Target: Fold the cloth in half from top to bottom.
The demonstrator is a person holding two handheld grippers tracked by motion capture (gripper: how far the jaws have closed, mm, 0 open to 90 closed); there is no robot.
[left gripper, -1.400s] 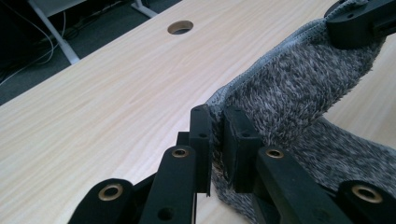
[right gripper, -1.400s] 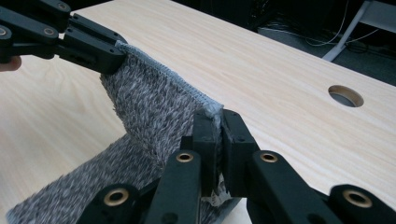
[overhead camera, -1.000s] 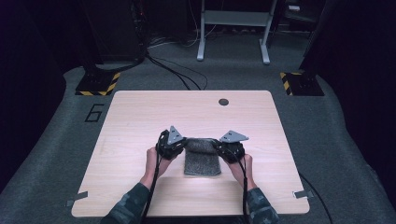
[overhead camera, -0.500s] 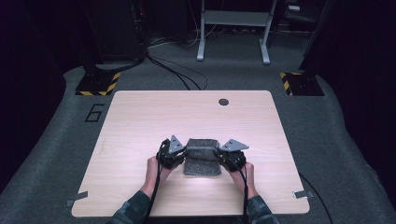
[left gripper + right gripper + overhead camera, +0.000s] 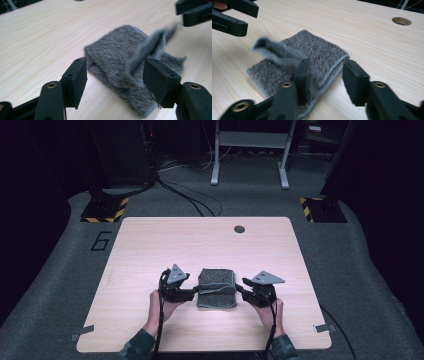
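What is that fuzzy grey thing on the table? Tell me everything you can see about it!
It is a speckled grey, fuzzy cloth, like a small towel, folded over so its top layers cover the far part and one layer sticks out nearer the person. It lies flat on the pale wooden table, towards the near side. The fold looks soft and rounded. A loose edge looks blurred in both gripper views. The left claw and right claw sit at its two sides, jaws just opened, not pressing it.

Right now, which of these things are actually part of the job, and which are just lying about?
Part of the job:
- folded grey cloth
- left claw, jaws open at the cloth's edge
- right claw, jaws open at the opposite edge

Just there:
- table and its round hole
- floor cables
- grey metal stand
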